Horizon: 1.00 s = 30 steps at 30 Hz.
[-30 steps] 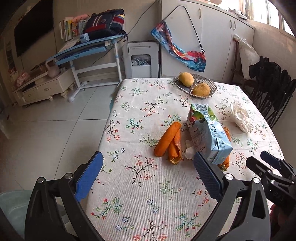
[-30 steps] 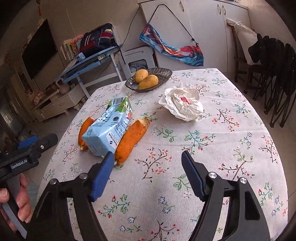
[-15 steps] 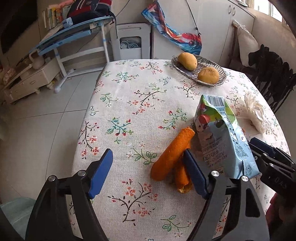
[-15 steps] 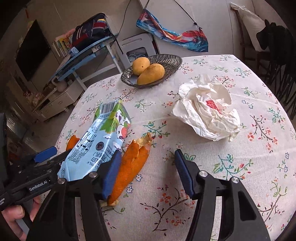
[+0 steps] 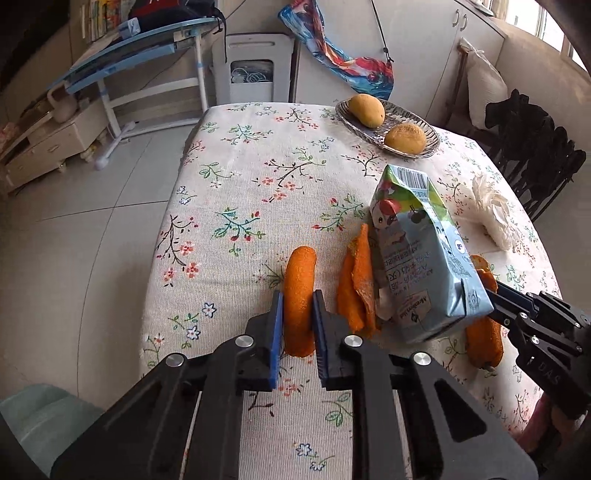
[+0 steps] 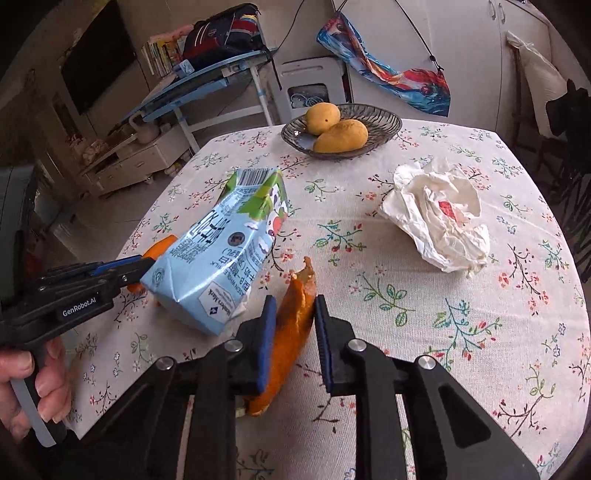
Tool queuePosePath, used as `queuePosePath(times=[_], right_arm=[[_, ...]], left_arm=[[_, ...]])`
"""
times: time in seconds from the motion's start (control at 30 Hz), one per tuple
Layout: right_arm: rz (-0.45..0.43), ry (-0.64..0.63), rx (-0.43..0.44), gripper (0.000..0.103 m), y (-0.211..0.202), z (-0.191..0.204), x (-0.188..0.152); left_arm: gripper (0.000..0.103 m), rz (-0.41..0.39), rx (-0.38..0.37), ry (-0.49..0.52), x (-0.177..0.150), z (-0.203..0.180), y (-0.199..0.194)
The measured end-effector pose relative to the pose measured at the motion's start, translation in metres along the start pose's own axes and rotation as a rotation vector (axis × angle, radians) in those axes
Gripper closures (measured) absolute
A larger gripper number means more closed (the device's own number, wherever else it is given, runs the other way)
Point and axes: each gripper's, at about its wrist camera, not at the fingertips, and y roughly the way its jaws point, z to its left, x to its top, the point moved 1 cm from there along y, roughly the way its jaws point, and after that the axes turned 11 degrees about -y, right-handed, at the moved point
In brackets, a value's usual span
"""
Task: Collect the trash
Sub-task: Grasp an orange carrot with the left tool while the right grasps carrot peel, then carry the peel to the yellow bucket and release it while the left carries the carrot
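Left wrist view: left gripper [image 5: 298,325], jaws just closing, pinches an orange peel [image 5: 300,295] on the floral tablecloth [image 5: 236,192], while right gripper [image 6: 295,332] clamps another peel strip [image 6: 291,332] beside the milk carton [image 6: 221,254].

The milk carton [image 5: 424,258] stands between 2 peels; the tablecloth [image 5: 236,192] left lies bare.

Pale floor tiles [image 5: 74,206] spread beside the floral tablecloth [image 5: 236,177]; a blue tilting desk [image 5: 136,48] stands by white cabinets [image 6: 461,44]. Daylight enters a window [image 5: 554,33] at right; dark chairs [image 5: 532,147] sit below it.
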Motion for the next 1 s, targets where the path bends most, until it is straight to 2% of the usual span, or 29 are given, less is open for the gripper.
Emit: queuePosePath(times=[0.23, 0.33, 0.43, 0.47, 0.57, 0.67, 0.77, 0.93, 1.0], right_arm=[[0.017, 0.008, -0.001, 0.086, -0.031, -0.006, -0.029], [0.027, 0.007, -0.011, 0.086, -0.036, -0.003, -0.038], [0.033, 0.010, -0.013, 0.080, -0.036, -0.001, -0.041], [0.038, 0.012, -0.009, 0.074, -0.034, -0.001, -0.042], [0.038, 0.013, 0.002, 0.073, -0.031, 0.001, -0.046], [0.029, -0.002, 0.003, 0.075, -0.030, 0.004, -0.047], [0.012, -0.012, 0.007, 0.084, -0.032, 0.006, -0.045], [-0.022, 0.035, 0.035, 0.087, -0.039, 0.001, -0.049], [-0.043, 0.047, 0.050, 0.087, -0.045, 0.002, -0.052]], left_arm=[[0.088, 0.038, -0.037, -0.052, -0.031, 0.010, -0.035], [0.088, 0.054, -0.036, -0.036, -0.049, 0.005, -0.043], [0.088, 0.078, -0.016, -0.012, -0.062, 0.002, -0.041], [0.088, 0.083, -0.004, -0.010, -0.064, 0.002, -0.039], [0.085, 0.089, 0.022, 0.000, -0.067, 0.003, -0.035], [0.083, 0.081, 0.047, 0.021, -0.069, 0.001, -0.034], [0.085, 0.071, 0.065, 0.058, -0.070, -0.006, -0.034], [0.088, 0.002, 0.056, 0.075, -0.072, -0.016, -0.052], [0.088, -0.030, 0.025, 0.053, -0.075, -0.018, -0.063]])
